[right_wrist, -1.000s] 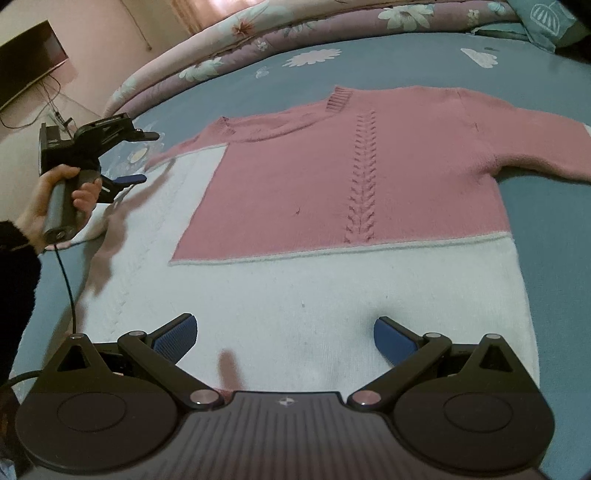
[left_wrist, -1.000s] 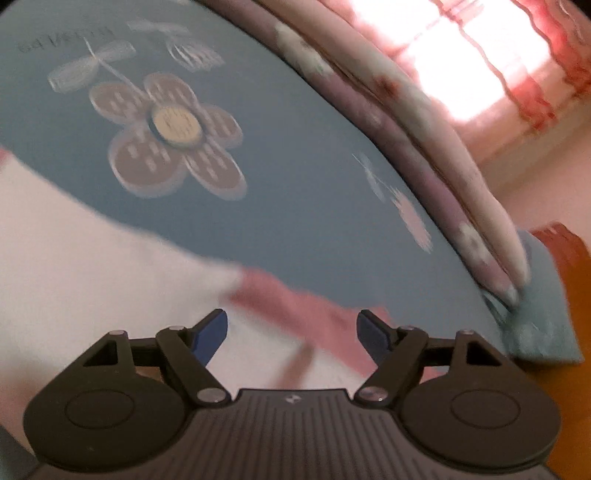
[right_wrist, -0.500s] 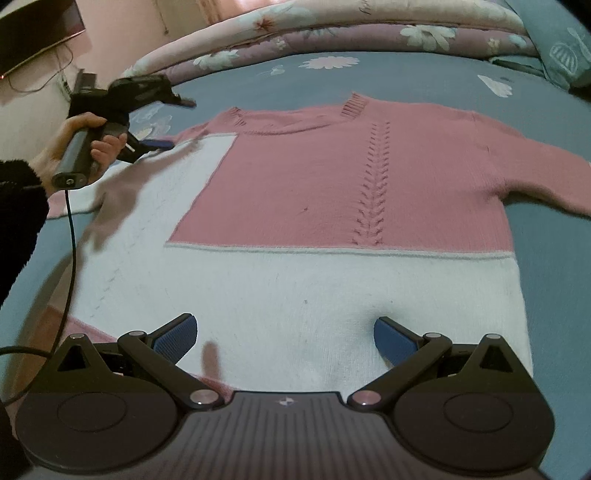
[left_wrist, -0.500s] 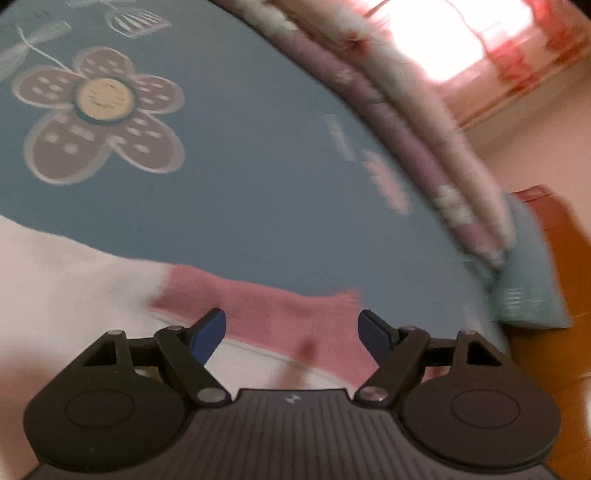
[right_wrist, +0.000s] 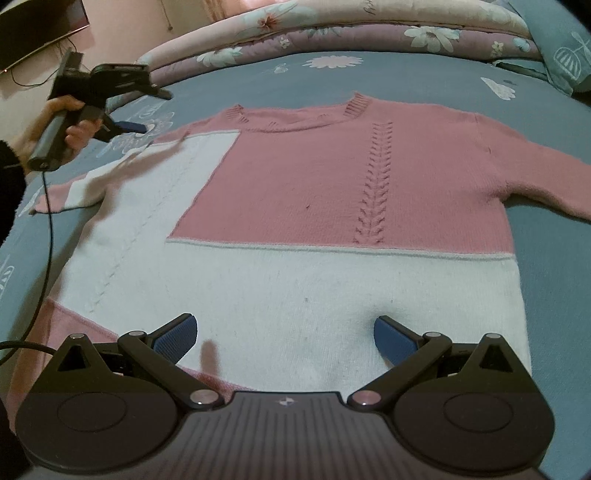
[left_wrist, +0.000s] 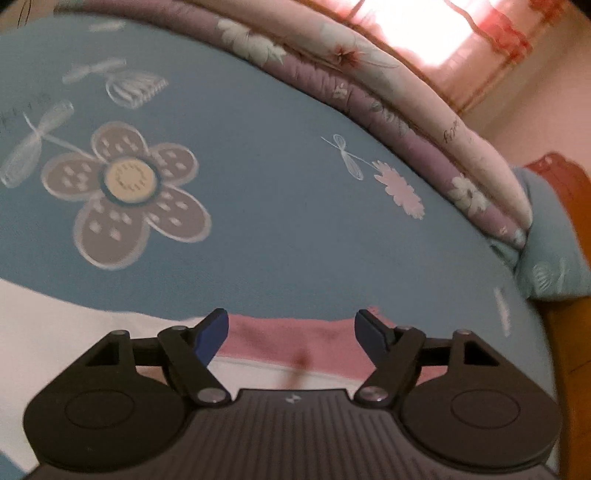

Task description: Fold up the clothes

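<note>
- Far left of the right wrist view, a hand (right_wrist: 59, 122) in a dark sleeve holds the left gripper (right_wrist: 138, 127) up over the bedsheet (right_wrist: 240, 79), just beyond the sweater's left sleeve (right_wrist: 85, 188), with a black cable (right_wrist: 48, 236) trailing down from the handle.
- From its own camera, the left gripper (left_wrist: 291, 326) has its jaws spread wide and nothing between them; the pink cuff (left_wrist: 291, 341) lies below, apart from both blue pads (left_wrist: 212, 332).
- Centre now: the sweater (right_wrist: 295, 206) lies flat and face up on the blue floral sheet, pink across the chest and right sleeve, white at the left panel and lower body, neckline pointing to the rolled quilt (right_wrist: 332, 26).
- Right gripper (right_wrist: 286, 338) hovers over the white hem, jaws wide apart, gripping nothing.
- Far right, the pink sleeve (right_wrist: 535, 173) stretches outward across the sheet.
</note>
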The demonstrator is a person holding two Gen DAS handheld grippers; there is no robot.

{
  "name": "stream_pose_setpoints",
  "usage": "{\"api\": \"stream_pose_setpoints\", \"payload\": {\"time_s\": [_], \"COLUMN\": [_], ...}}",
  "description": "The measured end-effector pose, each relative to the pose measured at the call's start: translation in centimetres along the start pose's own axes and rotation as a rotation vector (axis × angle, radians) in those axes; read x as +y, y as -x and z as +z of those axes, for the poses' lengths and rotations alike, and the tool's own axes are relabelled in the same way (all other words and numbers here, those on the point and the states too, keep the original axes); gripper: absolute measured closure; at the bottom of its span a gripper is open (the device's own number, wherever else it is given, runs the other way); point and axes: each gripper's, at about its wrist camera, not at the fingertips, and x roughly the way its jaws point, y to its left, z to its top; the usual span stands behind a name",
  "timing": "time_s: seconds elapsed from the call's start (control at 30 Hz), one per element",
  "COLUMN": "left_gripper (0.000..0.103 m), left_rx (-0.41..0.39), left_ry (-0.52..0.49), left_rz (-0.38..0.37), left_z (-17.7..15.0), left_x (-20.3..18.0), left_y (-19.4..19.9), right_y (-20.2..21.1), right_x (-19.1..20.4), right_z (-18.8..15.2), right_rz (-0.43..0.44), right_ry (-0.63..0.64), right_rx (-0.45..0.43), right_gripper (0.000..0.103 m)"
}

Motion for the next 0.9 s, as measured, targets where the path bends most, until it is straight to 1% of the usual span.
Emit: {"api": "stream_pose_setpoints", "payload": {"time_s": [0.1,0.2,0.23,0.27,0.3,0.33,0.4,0.43,0.47,0.53,0.6,0.63,0.7,0.83,0.9], "left_gripper": [0.027,0.027,0.028,0.030,0.032,0.033,0.034,0.033,0.034,0.034,0.033,0.033,0.033,0.033,0.033], "left_rx": [0.037,0.036,0.013,-0.019,-0.044,-0.057,-0.074,-0.080,-0.085,-0.108,-0.138,-0.152,-0.181,-0.214,-0.211], "left_ry": [0.034,0.073,0.057,0.031,0.024,0.043,0.088,0.103,0.110,0.106,0.112,0.126,0.157,0.326,0.407], "left_rz": [0.006,0.041,0.099,0.140,0.145,0.120,0.113,0.133,0.190,0.221,0.179,0.180,0.193,0.186,0.194], "left_z": [0.0,-0.4,-0.5,-0.6,-0.6,-0.6,-0.5,-0.3,-0.1,0.1,0.1,-0.1,-0.5,-2.6,-4.2], "left_x": [2.1,4.6,5.2,5.8,6.5,7.4,8.5,8.8,8.8,9.1,9.9,10.6,12.0,16.5,18.6], "left_y": [0.0,-0.5,-0.6,-0.4,-0.1,0.4,1.2,1.7,2.4,4.2,6.3,7.5,10.0,14.2,15.2], "right_y": [-0.1,-0.2,-0.3,-0.3,-0.4,-0.4,-0.4,-0.4,-0.4,-0.4,-0.4,-0.4,-0.4,-0.5,-0.5], "right_x": [0.0,0.4,0.6,0.7,0.7,0.7,0.7,0.7,0.7,0.7,0.7,0.8,0.9,1.1,1.2], "right_z": [0.0,-0.1,-0.1,-0.1,-0.1,-0.2,-0.2,-0.2,-0.2,-0.2,-0.2,-0.2,-0.3,-0.4,-0.4], "right_rz": [0.002,-0.011,-0.016,-0.020,-0.022,-0.023,-0.022,-0.021,-0.020,-0.019,-0.019,-0.021,-0.026,-0.036,-0.042], "right_ry": [-0.007,0.011,0.020,0.028,0.032,0.035,0.038,0.038,0.039,0.037,0.037,0.039,0.043,0.055,0.060], "right_rx": [-0.002,-0.003,-0.002,-0.002,-0.002,-0.002,-0.003,-0.003,-0.003,-0.002,-0.003,-0.003,-0.004,-0.004,-0.006], "right_gripper": [0.000,0.000,0.000,0.000,0.000,0.000,0.000,0.000,0.000,0.000,0.000,0.000,0.000,0.000,0.000]}}
